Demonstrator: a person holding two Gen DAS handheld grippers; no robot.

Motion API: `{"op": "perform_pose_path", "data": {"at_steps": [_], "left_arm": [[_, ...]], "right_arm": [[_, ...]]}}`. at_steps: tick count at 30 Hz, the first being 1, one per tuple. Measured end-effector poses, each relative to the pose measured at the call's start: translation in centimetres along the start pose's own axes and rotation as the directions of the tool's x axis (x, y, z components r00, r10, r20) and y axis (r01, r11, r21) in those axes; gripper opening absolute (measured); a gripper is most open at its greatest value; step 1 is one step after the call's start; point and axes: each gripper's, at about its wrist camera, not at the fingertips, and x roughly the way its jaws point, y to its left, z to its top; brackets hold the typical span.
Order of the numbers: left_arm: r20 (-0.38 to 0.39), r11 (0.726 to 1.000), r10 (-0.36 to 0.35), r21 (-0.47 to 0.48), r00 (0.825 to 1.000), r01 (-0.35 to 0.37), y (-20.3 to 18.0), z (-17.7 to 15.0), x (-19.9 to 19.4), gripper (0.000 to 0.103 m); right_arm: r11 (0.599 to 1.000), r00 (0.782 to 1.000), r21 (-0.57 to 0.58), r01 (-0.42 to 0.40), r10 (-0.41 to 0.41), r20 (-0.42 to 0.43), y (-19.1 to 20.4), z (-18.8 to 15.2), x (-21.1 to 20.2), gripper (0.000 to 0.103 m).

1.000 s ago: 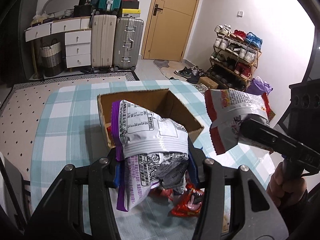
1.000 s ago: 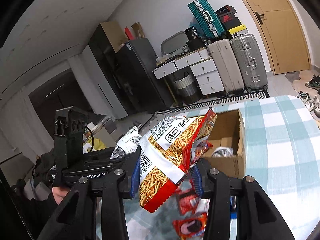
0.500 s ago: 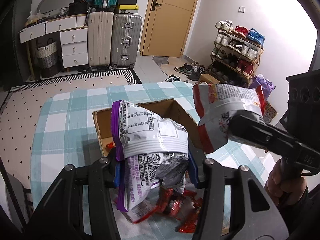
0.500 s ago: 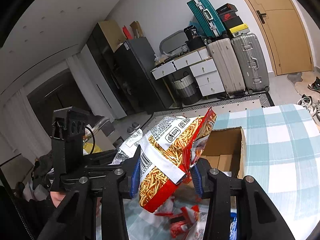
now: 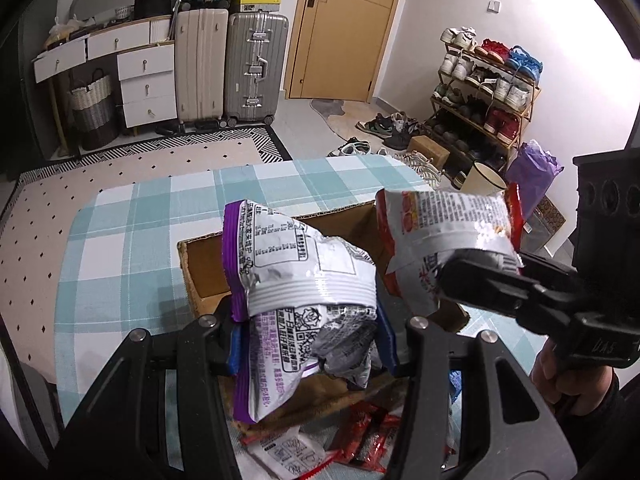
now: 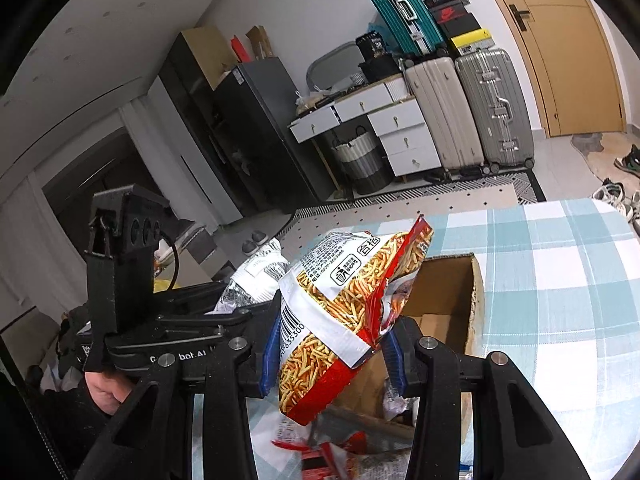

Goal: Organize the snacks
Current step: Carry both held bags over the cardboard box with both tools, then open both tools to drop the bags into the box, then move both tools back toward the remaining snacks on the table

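Two snack bags held above the cardboard box (image 5: 208, 268).
Left gripper (image 5: 312, 344) clamped on purple bag (image 5: 304, 280); right gripper (image 6: 332, 344) clamped on red bag (image 6: 340, 320); checked tabletop (image 5: 132, 240) beneath.

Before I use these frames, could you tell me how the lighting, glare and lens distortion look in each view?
Left wrist view: strong fisheye bending, dark corners, glare on the purple-edged snack bag, wall blown out at right. Right wrist view: the same curving, door bowed, fries bag sharp, gripper frame dark.
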Motion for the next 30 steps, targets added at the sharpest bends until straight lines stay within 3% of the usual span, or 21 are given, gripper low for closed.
{"op": "perform_pose_path", "data": {"at_steps": [15,17,23,30], "left_arm": [[-0.066,1.0,-0.006,0.007,0.998,0.007,1.1,-0.4,6.2,0.048],[-0.064,1.0,0.008,0.011,0.998,-0.008,1.1,-0.4,6.4,0.053],[-0.026,0.999,0.03,0.038,0.999,-0.029,0.9,-0.3,5.3,0.068],[-0.005,0.998,0.048,0.039,0.999,-0.048,0.2,-0.9,2.7,0.068]], "right_arm": [[0.998,0.995,-0.013,0.063,-0.064,-0.074,-2.7,-0.8,3.9,0.043],[0.997,0.993,-0.028,0.076,-0.078,-0.084,-2.7,-0.9,4.3,0.044],[0.99,0.99,-0.071,0.123,-0.127,-0.065,-2.1,-0.8,4.0,0.065],[0.99,0.992,-0.08,0.12,-0.123,-0.039,-1.5,-0.7,2.4,0.065]]}}
